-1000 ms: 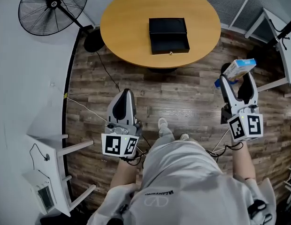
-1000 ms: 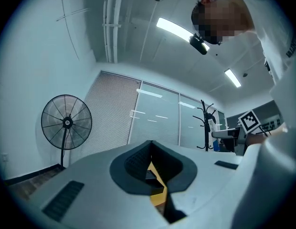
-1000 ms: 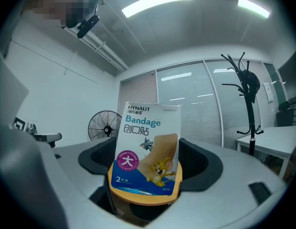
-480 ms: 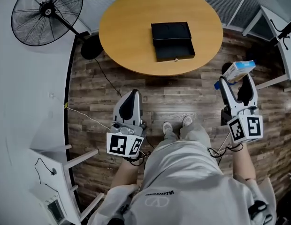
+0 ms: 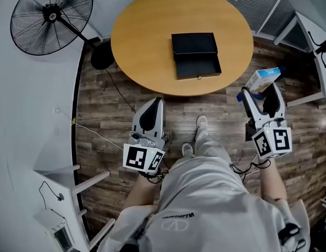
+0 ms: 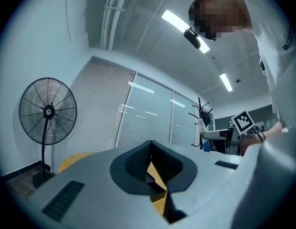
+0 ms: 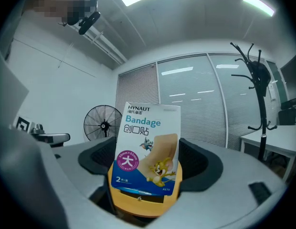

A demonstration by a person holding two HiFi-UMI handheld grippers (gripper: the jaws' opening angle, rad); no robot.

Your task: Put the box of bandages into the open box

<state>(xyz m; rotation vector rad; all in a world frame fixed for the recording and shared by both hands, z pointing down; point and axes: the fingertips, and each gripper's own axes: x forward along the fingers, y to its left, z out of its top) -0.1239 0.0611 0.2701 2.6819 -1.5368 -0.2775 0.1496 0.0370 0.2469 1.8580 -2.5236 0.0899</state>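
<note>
A black box (image 5: 196, 55) lies open on the round wooden table (image 5: 147, 35), lid flat toward the far side. My right gripper (image 5: 261, 91) is shut on the white-and-blue box of bandages (image 5: 263, 79), held over the floor off the table's right edge. In the right gripper view the bandage box (image 7: 147, 149) stands upright between the jaws, with the table (image 7: 138, 206) and open box low behind it. My left gripper (image 5: 151, 113) hangs over the floor in front of the table, shut and empty; its view shows the jaws (image 6: 150, 168) together with only a sliver of the table behind.
A black standing fan (image 5: 50, 14) stands on the floor left of the table, with a cable trailing across the wood floor. White desks (image 5: 310, 33) stand at the right edge and white furniture (image 5: 63, 193) at lower left. A coat rack (image 7: 257, 94) stands at the right.
The person has stepped toward the table; the table and open box sit nearer and lower in view. Both grippers moved forward with them, the right still holding the bandage box.
</note>
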